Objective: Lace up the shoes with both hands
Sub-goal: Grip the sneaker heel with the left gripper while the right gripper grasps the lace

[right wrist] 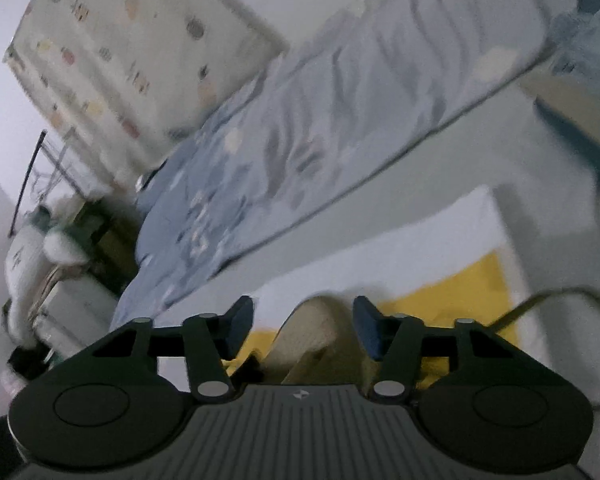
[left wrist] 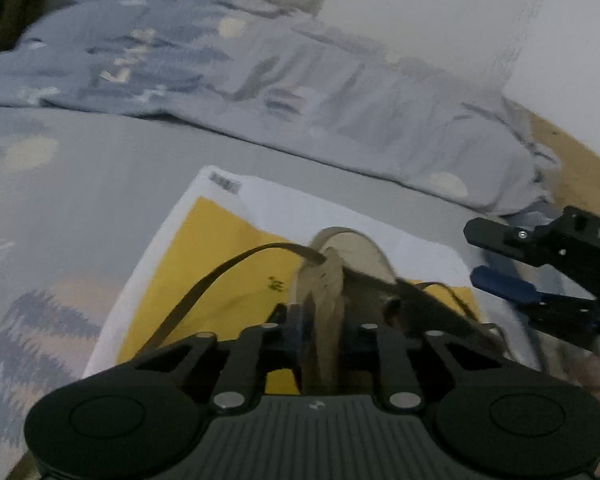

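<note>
Here: left gripper (left wrist: 322,320) jaws pinch shoe (left wrist: 352,252) tongue, shoe's length running straight ahead; right gripper (right wrist: 302,320), jaws apart, poised just over it.

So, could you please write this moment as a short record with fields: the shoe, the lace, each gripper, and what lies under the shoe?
shoe: beige shoe, toe pointing away from the left camera
lace: dark flat lace, loose, curving off to the left
left gripper: left gripper, shut on the shoe tongue
right gripper: right gripper, open, above the shoe
under the shoe: white and yellow sheet on a blue bed cover
</note>
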{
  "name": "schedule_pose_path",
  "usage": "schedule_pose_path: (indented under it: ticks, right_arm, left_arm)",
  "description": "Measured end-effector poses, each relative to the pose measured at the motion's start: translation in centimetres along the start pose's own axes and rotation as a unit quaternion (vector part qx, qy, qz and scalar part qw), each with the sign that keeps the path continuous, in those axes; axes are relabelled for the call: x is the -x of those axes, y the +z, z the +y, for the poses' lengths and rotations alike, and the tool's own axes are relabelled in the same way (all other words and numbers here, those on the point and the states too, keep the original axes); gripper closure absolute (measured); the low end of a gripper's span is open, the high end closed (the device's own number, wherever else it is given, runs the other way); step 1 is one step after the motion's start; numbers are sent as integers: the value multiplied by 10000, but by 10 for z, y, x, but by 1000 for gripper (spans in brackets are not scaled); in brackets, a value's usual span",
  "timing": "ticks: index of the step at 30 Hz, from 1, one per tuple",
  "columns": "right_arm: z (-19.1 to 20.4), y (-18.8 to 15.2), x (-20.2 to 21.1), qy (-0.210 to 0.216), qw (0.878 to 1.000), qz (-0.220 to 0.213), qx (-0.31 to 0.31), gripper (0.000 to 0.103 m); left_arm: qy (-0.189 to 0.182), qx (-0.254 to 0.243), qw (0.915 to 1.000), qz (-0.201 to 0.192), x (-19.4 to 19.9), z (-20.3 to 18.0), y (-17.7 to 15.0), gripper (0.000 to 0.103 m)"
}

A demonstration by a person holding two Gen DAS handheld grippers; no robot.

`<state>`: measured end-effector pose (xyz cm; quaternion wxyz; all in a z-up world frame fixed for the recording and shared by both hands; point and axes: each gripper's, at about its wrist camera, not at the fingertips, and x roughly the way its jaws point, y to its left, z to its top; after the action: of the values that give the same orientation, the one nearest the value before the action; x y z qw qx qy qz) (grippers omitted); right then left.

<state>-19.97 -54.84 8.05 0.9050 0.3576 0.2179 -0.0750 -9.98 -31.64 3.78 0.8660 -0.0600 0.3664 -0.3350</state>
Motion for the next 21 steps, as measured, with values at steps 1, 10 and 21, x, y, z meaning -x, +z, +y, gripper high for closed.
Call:
schedule_pose_path:
  ticks: [1, 10, 21]
  right_arm:
    - [2, -2, -1, -9, 10000, 49, 7, 48]
    - [-7, -19, -21, -348, 9983, 209, -429, 60]
    - [-13, -25, -39, -492, 9971, 60, -580, 94]
  left_arm:
    - [92, 55, 9999, -48, 2, -3, -3, 92]
    - [448, 766, 9953, -375, 14, -8, -17, 93]
    - [494, 923, 9936, -435, 16, -8, -17, 93]
